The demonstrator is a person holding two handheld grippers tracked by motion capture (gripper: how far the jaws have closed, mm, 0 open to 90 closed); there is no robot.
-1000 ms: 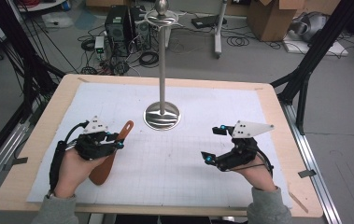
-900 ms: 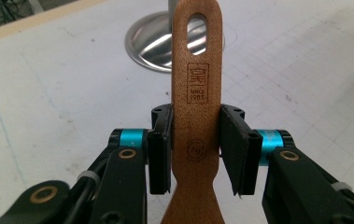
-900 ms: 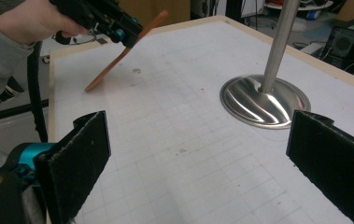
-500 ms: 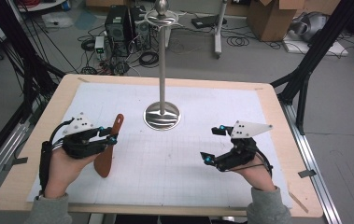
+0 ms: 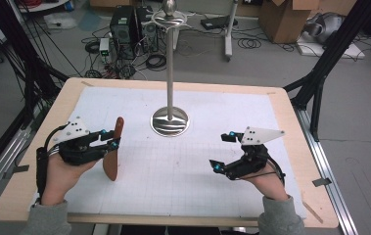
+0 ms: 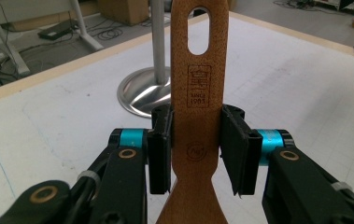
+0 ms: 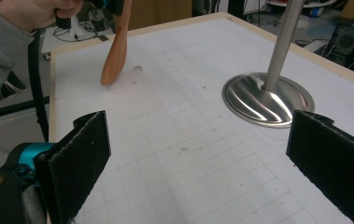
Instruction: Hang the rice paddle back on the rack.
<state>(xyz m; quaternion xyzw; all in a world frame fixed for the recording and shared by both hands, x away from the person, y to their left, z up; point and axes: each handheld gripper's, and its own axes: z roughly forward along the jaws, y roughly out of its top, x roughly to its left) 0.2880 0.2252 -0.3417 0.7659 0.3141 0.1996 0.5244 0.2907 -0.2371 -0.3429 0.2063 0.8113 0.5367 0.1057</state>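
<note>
Wooden spatula (image 5: 114,152) is gripped by the left hand-held gripper (image 5: 110,142) at the left of the tabletop (image 5: 281,112), its handle pointing up and away, its broad blade low, at or just above the white gridded mat (image 5: 183,171); contact with the mat cannot be told. In the left gripper view the spatula's (image 6: 197,107) flat handle is clamped between the two black pads (image 6: 159,149), with an oblong hole near its end and a stamped mark below that hole. A metal stand (image 5: 170,117) with a round base and an upright pole is seen near the middle of the mat, beyond the spatula. The right hand-held gripper (image 5: 224,152) is held at the right side of the tabletop, well apart from the spatula, with its jaws wide apart and nothing between them.
</note>
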